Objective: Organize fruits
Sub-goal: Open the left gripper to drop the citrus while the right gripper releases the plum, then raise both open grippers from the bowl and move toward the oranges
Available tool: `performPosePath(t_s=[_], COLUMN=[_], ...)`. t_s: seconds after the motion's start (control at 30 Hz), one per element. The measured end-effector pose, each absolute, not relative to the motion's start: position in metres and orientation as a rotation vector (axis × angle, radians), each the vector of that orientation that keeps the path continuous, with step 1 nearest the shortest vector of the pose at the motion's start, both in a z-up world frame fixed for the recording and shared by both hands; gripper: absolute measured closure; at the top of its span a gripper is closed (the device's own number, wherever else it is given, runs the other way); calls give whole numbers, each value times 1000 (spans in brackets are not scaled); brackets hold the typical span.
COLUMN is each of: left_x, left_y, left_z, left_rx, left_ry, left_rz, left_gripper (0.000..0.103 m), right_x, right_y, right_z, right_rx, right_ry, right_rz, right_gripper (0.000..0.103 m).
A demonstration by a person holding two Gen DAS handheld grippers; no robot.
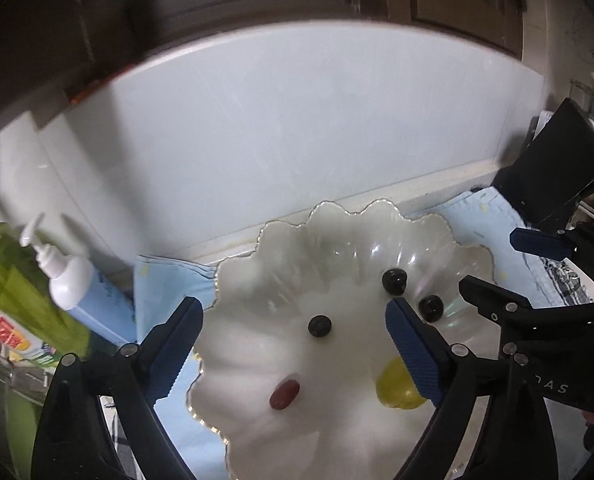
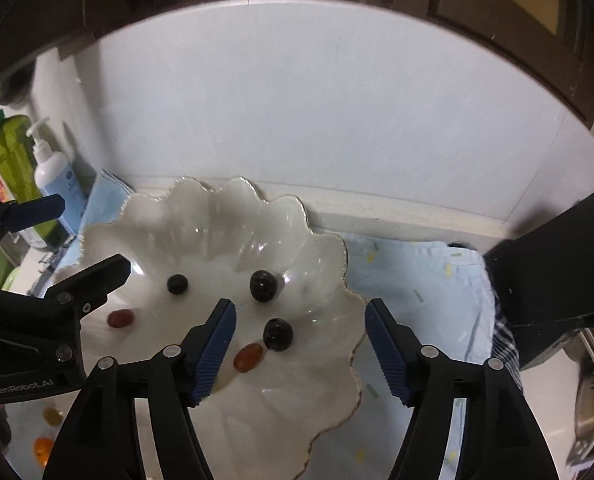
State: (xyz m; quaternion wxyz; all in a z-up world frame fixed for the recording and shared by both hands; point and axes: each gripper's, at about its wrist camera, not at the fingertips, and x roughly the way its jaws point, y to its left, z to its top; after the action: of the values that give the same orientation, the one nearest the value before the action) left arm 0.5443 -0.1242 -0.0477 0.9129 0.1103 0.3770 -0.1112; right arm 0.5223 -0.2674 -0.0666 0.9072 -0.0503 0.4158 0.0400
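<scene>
Fruits lie loose in the white scalloped glass bowl (image 2: 329, 240) on my pale blue cloth (image 2: 417, 272). Going left to right in the right wrist view: a reddish oval fruit (image 2: 120, 318), a small dark round berry (image 2: 177, 284), a second reddish oval fruit (image 2: 248, 357), then two dark round fruits (image 2: 262, 286). My left tongs (image 1: 293, 350) hang released over the bowl, gripping nothing. My right tongs (image 2: 300, 350) are likewise released, nothing pressed between the pads.
</scene>
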Motion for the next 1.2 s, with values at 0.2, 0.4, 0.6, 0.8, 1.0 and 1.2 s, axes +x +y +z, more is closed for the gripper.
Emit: performPosePath(t_s=[0.2,0.4,0.6,0.8,1.0,1.2], left_x=[517,486,449,413,383,354], left_y=[-113,-100,-90,-78,-63,-48], left_z=[-30,-15,-2,9,17,23], left_rx=[193,187,173,163,159,161], left_ry=[735,684,645,606,576,540], left_rz=[-208,-175,-182,-190,-174,-128], left_gripper=[6,5,4,3,3,3], right_x=[497,470,438,407,380,363], right_y=[-265,-259,-249,-236,-221,-208], right_z=[-48,-33,-16,-2,4,1], right_rx=[-99,-106,-117,-133,-158,-161], right_ry=[803,748,685,631,594,589], right_rz=[95,110,135,175,212,257], right_gripper=[30,30,30,30,30,30])
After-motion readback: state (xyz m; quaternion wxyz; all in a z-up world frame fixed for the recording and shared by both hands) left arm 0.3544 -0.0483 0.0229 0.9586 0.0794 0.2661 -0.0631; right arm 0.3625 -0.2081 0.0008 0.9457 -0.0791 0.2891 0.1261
